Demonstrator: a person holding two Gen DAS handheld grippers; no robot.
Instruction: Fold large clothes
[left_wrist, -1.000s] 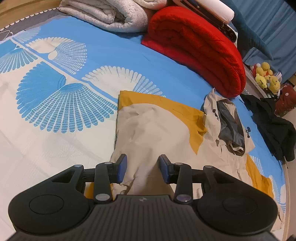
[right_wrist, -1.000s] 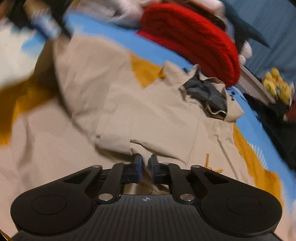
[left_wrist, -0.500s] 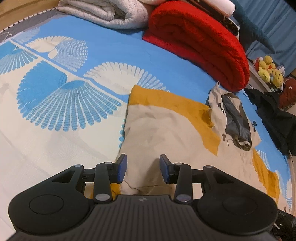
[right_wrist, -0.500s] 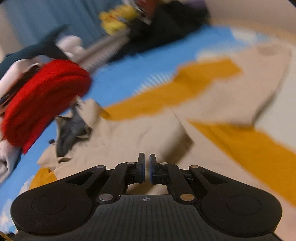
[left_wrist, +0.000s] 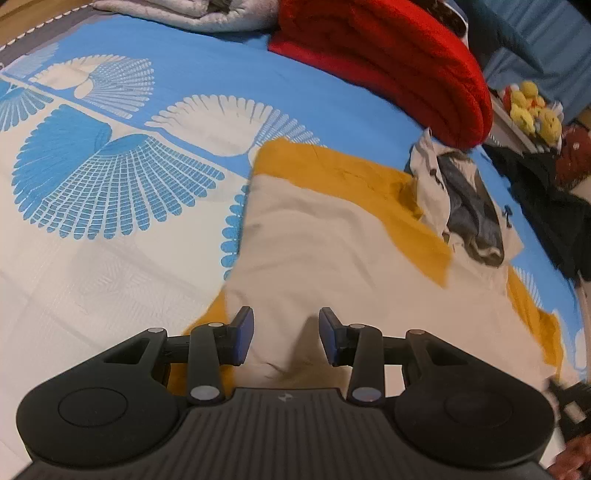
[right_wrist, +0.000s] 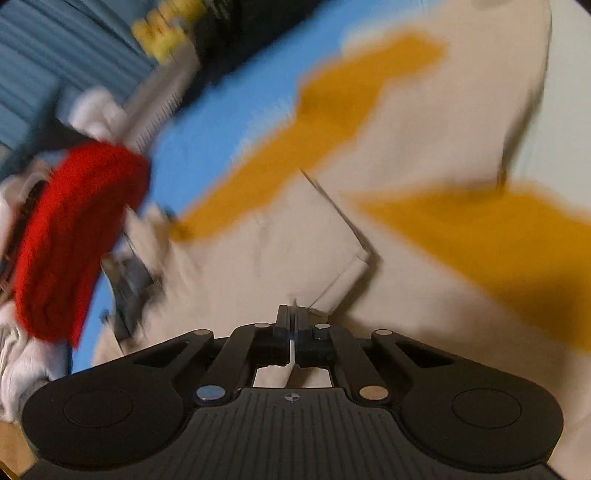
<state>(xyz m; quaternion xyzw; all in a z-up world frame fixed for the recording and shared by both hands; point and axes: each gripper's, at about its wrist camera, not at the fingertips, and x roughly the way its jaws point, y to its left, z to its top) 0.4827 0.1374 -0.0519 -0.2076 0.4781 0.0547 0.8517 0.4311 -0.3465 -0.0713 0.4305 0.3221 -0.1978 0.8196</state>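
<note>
Beige-and-mustard hooded jacket (left_wrist: 332, 258) is lying spread on the blue patterned bedspread (left_wrist: 110, 184), hood toward the rolled red blanket (left_wrist: 388, 62). Step in hand, by my reading: folding 1 side panel across the body. Right gripper (right_wrist: 291, 317) is clamping a thin beige edge of the jacket, jaws fully closed on it; view badly blurred. Left gripper (left_wrist: 284, 332) is hovering over the near hem, jaws standing partly apart, nothing pinched. Next move probably calls for laying the gripped edge flat and squaring it.
</note>
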